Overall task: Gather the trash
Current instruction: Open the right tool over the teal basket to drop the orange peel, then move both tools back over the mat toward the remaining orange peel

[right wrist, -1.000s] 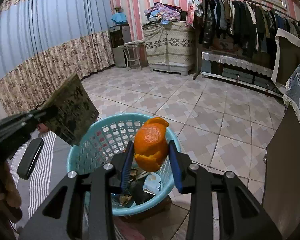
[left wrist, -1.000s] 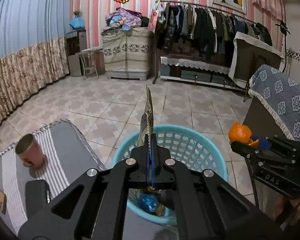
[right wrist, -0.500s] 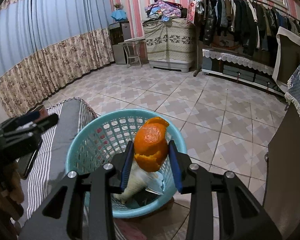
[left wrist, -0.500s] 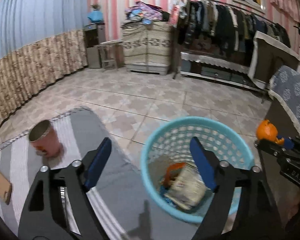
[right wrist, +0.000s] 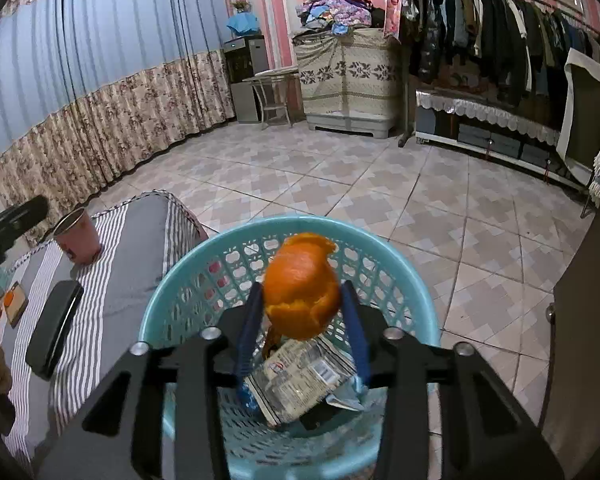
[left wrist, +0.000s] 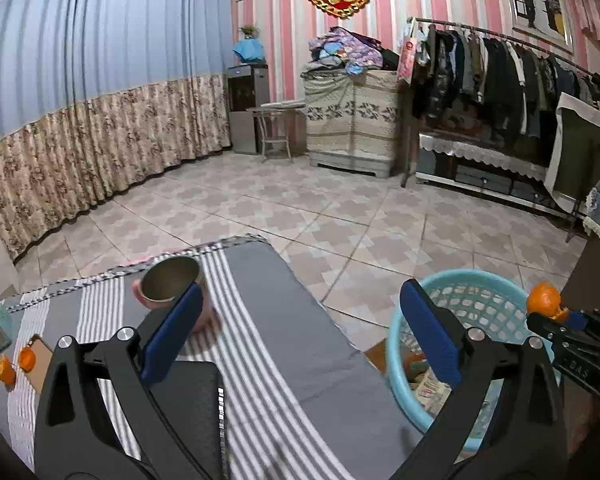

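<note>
Dropping orange peel (right wrist: pixel 302 288) from our opening right gripper (right wrist: pixel 302 330) into basket (right wrist: pixel 410 268), wrapper (right wrist: pixel 300 380) already in; left gripper (left wrist: pixel 300 344) spread empty, cup (left wrist: pixel 172 285) and scraps (left wrist: pixel 5 370) left on table

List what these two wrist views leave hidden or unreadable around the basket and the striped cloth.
- Basket bottom: right wrist view, covered by the orange peel, the right gripper and a crumpled wrapper.
- Wrapper print: too small and blurred to read.
- Basket's near side: left wrist view, behind the left gripper.
- Cup contents and lower part: left wrist view, dark interior, finger in front.
- Black flat object: cannot identify.
</note>
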A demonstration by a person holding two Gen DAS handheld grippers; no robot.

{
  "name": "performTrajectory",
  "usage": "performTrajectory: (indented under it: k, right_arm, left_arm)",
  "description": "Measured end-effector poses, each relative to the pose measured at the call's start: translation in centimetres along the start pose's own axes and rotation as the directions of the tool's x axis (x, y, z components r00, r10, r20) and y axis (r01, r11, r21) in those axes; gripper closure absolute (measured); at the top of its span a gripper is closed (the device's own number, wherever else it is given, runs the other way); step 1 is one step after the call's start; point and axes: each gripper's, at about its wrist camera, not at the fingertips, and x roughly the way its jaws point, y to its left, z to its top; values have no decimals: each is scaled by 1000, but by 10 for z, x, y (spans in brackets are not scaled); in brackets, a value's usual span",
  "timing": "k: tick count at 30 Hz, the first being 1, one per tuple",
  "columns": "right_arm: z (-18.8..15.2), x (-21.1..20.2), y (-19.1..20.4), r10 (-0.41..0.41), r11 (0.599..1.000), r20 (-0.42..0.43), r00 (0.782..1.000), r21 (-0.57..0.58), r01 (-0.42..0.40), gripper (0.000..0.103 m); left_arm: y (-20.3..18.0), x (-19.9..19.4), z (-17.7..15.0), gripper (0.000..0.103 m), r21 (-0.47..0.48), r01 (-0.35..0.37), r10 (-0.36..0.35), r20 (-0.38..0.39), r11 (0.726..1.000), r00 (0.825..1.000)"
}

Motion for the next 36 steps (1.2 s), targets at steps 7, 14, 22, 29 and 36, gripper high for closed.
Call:
performTrajectory:
  k: [7, 14, 22, 29, 36]
  right_arm:
    - [10, -9, 6, -44, 999, 53, 998, 27, 43, 13]
    - [9, -36, 24, -25, 1000, 106, 994, -4, 26, 12]
    - [9, -72, 69, 22, 996, 177, 984, -85, -7, 5]
    - [0, -83, 123, 107, 986, 178, 978, -146, -81, 5]
    - [-12, -74, 185, 208, 965, 146, 967, -195, -178, 5]
  left_arm:
    - [26, -13, 0, 6, -14, -48, 48, 33, 999, 998]
    - [55, -33, -3, 6, -28, -93, 95, 55, 995, 994]
    - [96, -65, -17, 6, -28, -189, 190, 92, 982, 977]
    - [161, -86, -38, 6, -72, -280, 284, 57, 957, 957]
    - [236, -108, -63, 5, -106, -395, 398, 15, 913, 917]
